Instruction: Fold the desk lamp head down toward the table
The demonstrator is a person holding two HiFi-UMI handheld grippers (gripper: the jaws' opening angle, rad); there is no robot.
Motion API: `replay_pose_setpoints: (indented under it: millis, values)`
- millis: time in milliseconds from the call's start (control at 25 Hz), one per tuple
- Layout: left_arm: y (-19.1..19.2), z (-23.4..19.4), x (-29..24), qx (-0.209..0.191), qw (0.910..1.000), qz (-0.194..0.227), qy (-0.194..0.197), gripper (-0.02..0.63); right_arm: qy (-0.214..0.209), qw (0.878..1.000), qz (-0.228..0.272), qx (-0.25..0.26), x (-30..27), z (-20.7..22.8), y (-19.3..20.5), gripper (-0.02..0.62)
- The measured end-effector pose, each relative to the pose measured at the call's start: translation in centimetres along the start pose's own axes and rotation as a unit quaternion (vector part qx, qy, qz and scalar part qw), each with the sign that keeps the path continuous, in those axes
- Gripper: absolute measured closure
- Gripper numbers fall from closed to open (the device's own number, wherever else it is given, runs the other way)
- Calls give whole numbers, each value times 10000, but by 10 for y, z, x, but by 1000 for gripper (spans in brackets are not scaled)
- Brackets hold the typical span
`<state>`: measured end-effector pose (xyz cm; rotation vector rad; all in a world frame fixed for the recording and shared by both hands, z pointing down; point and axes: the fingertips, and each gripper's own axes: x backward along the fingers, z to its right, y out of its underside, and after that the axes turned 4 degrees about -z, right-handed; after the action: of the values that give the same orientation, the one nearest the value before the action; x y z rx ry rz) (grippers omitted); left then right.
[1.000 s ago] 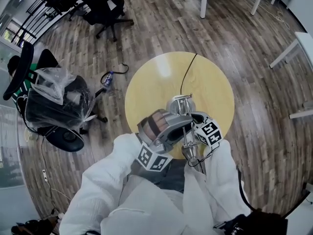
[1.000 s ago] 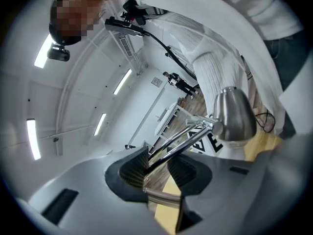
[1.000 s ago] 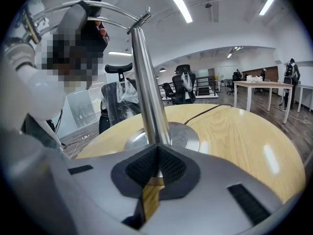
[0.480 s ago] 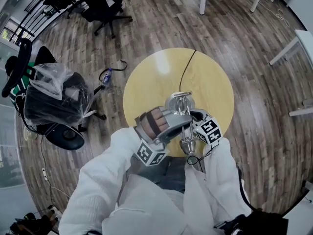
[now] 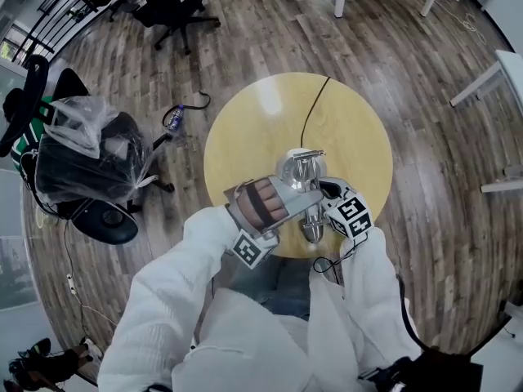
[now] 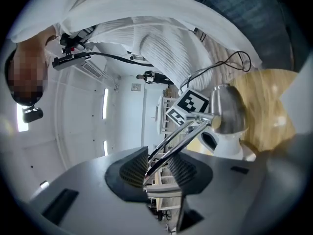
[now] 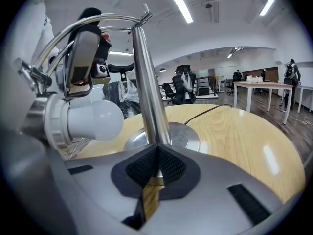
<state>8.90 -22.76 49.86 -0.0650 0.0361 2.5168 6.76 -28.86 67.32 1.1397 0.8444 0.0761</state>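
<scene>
Head view: the lamp stands near the 6 o'clock edge of the round table point(image 5: 245, 137). Its cord point(image 5: 315, 109) runs off toward 12 o'clock. The left gripper point(image 5: 301, 196) comes in from 8 o'clock and the right gripper point(image 5: 324, 190) from 4 o'clock. A second ago the lamp head point(image 5: 315, 231) hung further out past the table edge. Now it sits closer in, at 6 o'clock from the lamp base point(image 5: 301, 168), and the left hand has rolled over. So I think the fold has begun but is not done.

Left gripper view: the left gripper point(image 6: 156, 168) has the two thin shiny rods of the lamp arm point(image 6: 181, 136) between its pads. Its jaws have just been opening a little, but the rods still look pinched. The lamp head point(image 6: 227, 106) is at 2 o'clock.

Right gripper view: the right gripper point(image 7: 156, 163) is squeezed tight on the pole point(image 7: 146, 82) just above the lamp base point(image 7: 183, 136), so the lamp cannot tip. The bulb point(image 7: 95, 121), at 9 o'clock, points sideways and is apart from the table point(image 7: 244, 131). I think the lamp head has to go down more
</scene>
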Motion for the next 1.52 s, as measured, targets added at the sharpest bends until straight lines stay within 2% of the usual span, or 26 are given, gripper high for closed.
replay_pose_setpoints:
  millis: [320, 720, 1200, 1520]
  values:
    - [-1, -1, -2, -80, 9999, 74, -101, 483, -20, 10000, -14, -9, 3, 0, -1, 583]
    - [6, 12, -3, -804, 9959, 222, -344, 485, -11, 10000, -5, -6, 0, 0, 0, 583]
    - [9, 11, -4, -862, 9941, 202, -625, 485, 5, 10000, -13, -17, 0, 0, -2, 583]
    - [8, 16, -3, -737, 9964, 0, -428, 485, 311, 9989, 107, -342, 11, 12, 5, 583]
